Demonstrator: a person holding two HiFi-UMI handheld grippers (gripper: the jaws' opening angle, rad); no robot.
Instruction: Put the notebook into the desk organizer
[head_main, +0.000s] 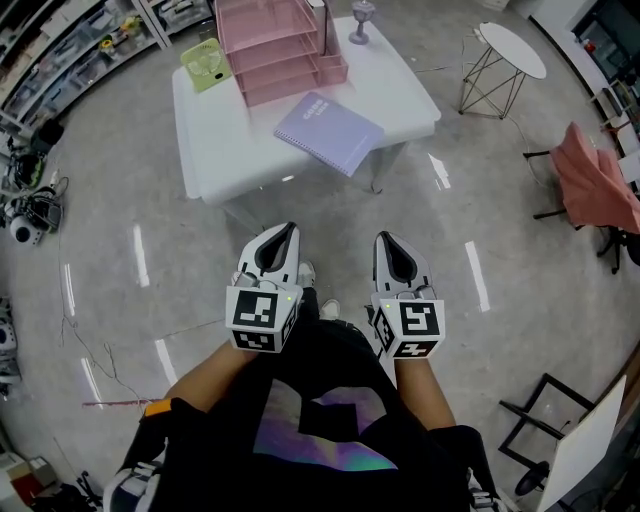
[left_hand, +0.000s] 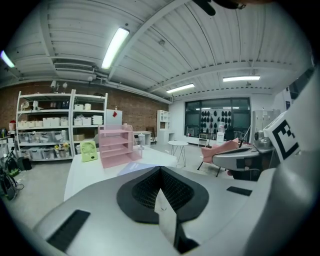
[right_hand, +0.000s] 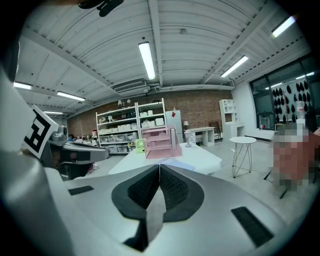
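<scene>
Head view first. Both grippers sit low in front of me, side by side above the grey floor, well short of the white table (head_main: 215, 150). The left gripper (head_main: 289, 229) has its fingers pressed together with nothing between them, and the right gripper (head_main: 384, 239) looks the same. The lilac spiral notebook (head_main: 330, 131) lies flat on the near part of the tabletop, turned at an angle, with one corner close to the front edge. The pink desk organizer (head_main: 272, 45) stands behind it at the far side, apart from it. A small green fan (head_main: 205, 62) is just to the organizer's left and a grey stemmed cup (head_main: 361, 20) to its right. A round side table (head_main: 512, 50) and a chair draped in pink cloth (head_main: 595, 185) stand off to the right.

Left gripper view: my jaws meet in a closed seam and grip nothing. Beyond them I see the organizer (left_hand: 116, 145) on the table (left_hand: 80, 180), with the fan (left_hand: 88, 150) beside it. A pale sliver of the notebook (left_hand: 131, 168) shows just above my gripper's body. The right gripper (left_hand: 245, 160) shows at the right edge, and storage shelves (left_hand: 45, 130) line the brick wall.

Right gripper view: these jaws are also shut tight and empty. The organizer (right_hand: 161, 142) stands straight ahead, and the notebook (right_hand: 175, 162) lies in front of it on the table (right_hand: 205, 157). The left gripper (right_hand: 75, 150) is at the left.
</scene>
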